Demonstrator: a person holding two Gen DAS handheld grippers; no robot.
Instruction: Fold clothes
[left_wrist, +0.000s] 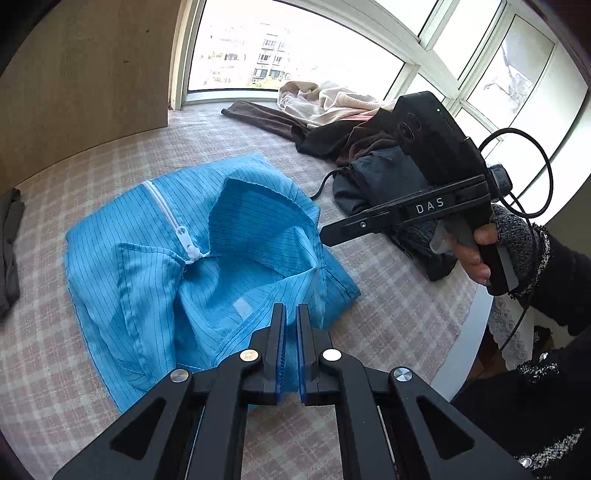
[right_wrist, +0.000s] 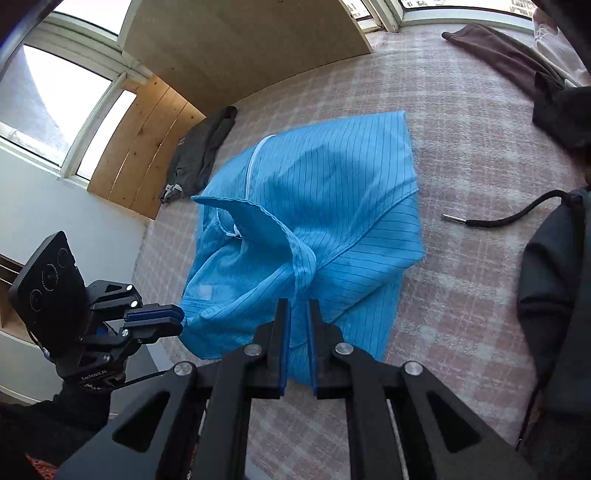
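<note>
Checked bedspread (left_wrist: 388, 295) by bright windows. Blue jacket (left_wrist: 155, 266) lies bunched at centre, collar up. Left gripper (left_wrist: 291, 314) and right gripper (right_wrist: 298, 308): jaws nearly together, fabric between; grip uncertain. Advice: hold the collar edges level, lay seams flat. Unfolded clothes (left_wrist: 354, 125) heaped beyond.

Your bed (left_wrist: 55, 350), pink-checked cover: blue striped garment (left_wrist: 155, 266) lies mid-bed, zip up. Grey garment (right_wrist: 199, 155) sits at the wooden-panel edge. Dark and cream clothes pile (left_wrist: 351, 125) sits window-side. A drawcord (right_wrist: 498, 218) trails out.
</note>
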